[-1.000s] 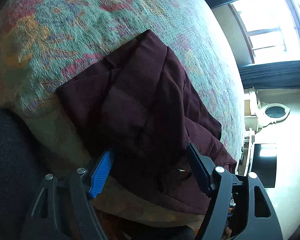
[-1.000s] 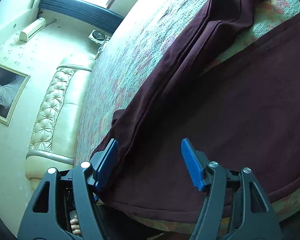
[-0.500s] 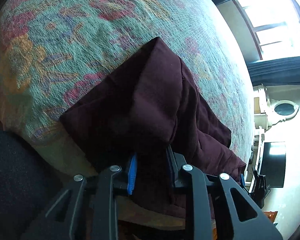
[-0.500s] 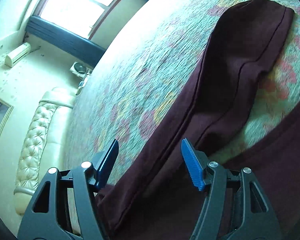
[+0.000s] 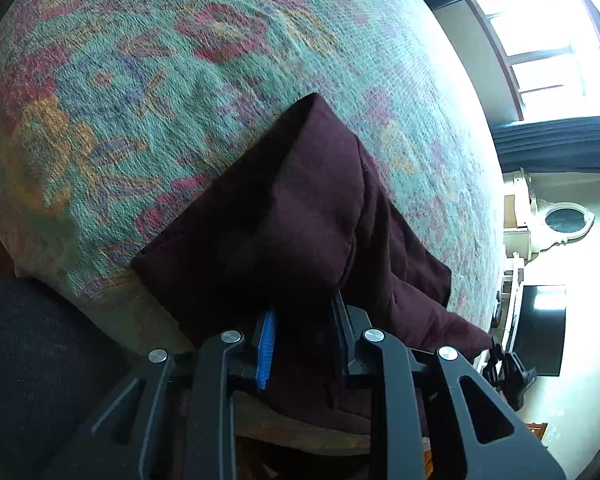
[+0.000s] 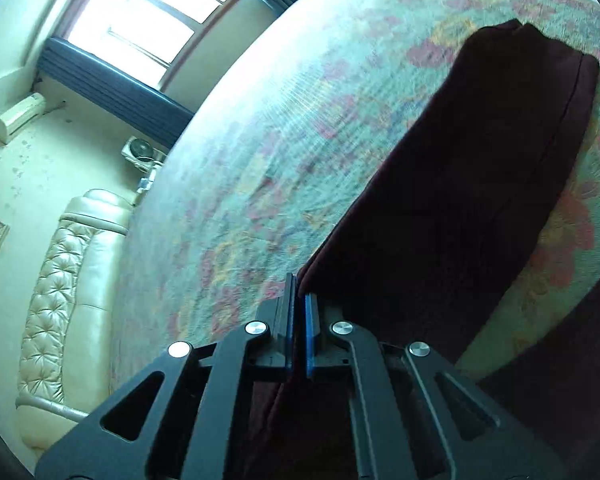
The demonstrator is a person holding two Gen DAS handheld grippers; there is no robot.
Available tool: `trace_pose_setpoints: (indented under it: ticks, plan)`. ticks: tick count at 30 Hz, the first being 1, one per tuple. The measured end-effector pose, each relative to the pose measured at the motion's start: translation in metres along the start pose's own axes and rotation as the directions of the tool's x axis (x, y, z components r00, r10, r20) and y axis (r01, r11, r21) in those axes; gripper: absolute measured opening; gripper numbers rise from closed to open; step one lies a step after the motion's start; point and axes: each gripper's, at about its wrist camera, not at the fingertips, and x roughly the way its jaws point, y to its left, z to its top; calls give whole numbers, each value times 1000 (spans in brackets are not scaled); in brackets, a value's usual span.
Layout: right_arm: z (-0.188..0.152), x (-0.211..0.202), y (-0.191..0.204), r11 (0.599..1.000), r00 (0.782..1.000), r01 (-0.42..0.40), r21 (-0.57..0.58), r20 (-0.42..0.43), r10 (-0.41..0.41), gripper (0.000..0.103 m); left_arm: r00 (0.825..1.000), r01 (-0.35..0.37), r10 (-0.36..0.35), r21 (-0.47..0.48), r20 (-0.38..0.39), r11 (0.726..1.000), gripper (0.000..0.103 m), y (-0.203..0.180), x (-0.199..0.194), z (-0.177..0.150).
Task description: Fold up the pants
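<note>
right gripper (image 6: 299, 320) closed since earlier, pinching pants (image 6: 480, 200) edge; left gripper (image 5: 302, 340) pinching bunched waist; thin hold may slip.

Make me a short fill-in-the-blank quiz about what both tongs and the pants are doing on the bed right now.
1. The pants are dark ____ in color.
2. The left tongs are ____ on a thick bunch of the pants.
3. The right tongs pinch a pant leg's ____.
4. The pants lie on a ____-patterned bedspread.

Missing words: maroon; shut; edge; floral
</note>
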Motion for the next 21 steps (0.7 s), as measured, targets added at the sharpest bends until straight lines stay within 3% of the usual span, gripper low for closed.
trace_pose_setpoints:
  ticks: [3,6,9,12,16,21]
  plan:
    - [-23,-58,-9,999,998,-53,4,20,53,3,999,24,-24,16,21,1000,24,2,-14,6]
    - [-54,-97,-32,999,999,-50,22,3,49,3,999,32,-33,22,22,999,24,8,-23,7]
    - [-80,-106,-58,999,999,-9,46,-34,10,3,999,32,-31,35,-12,999,24,20,-18,7]
    - [-104,-101,-85,994,996,27,104,-89,-17,3,999,-15,17,50,-49,999,24,31,-4,1]
    - [-119,-91,-119,984,990,70,161,-128,-50,3,999,-25,29,110,-34,994,24,31,3,0]
    - [-129,-89,-131,979,990,33,200,-142,-4,5,998,-16,26,169,-57,985,28,24,4,1]
